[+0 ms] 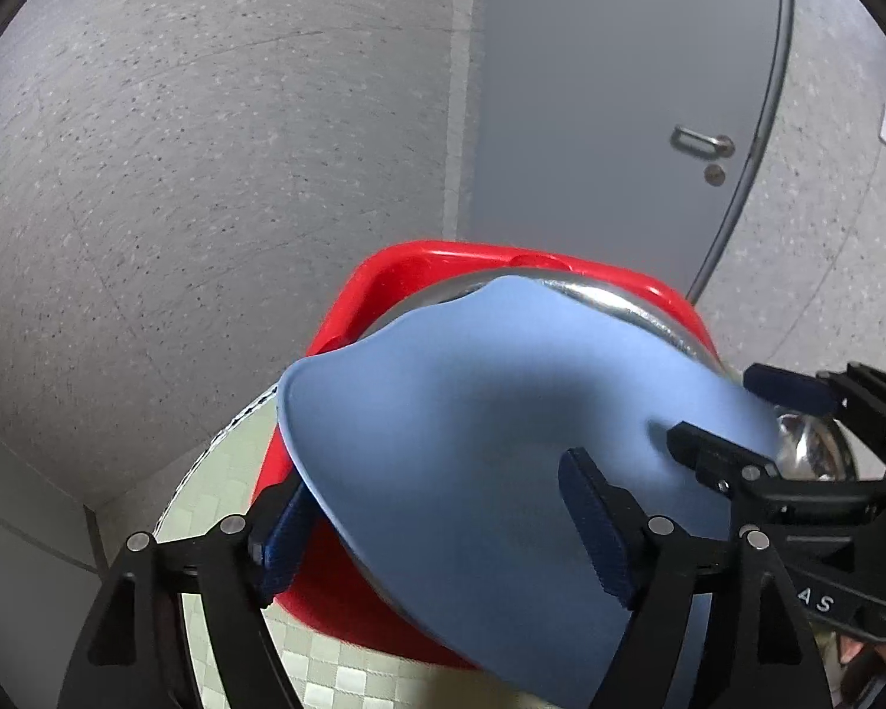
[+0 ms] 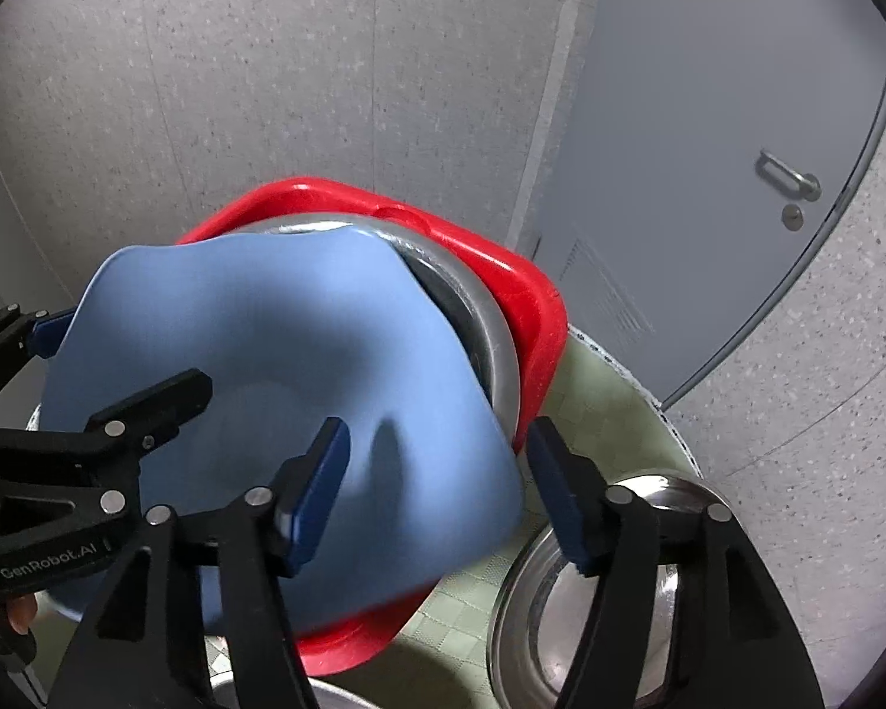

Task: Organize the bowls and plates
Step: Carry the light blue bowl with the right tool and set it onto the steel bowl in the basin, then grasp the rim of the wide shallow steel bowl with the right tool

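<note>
Holding a steel bowl (image 1: pixel 632 307) and, tilted atop it, a wavy blue plate (image 1: pixel 502 443), red basin (image 1: pixel 384 272) sits on round green-checked desk (image 1: pixel 224 484) before speckled wall (image 1: pixel 177 177) and grey door (image 1: pixel 620 88). Left gripper (image 1: pixel 437 532) and right gripper (image 2: pixel 437 490) both straddle the plate's rim, jaws apart. Right view alone: second steel bowl (image 2: pixel 650 502) beside basin.
</note>
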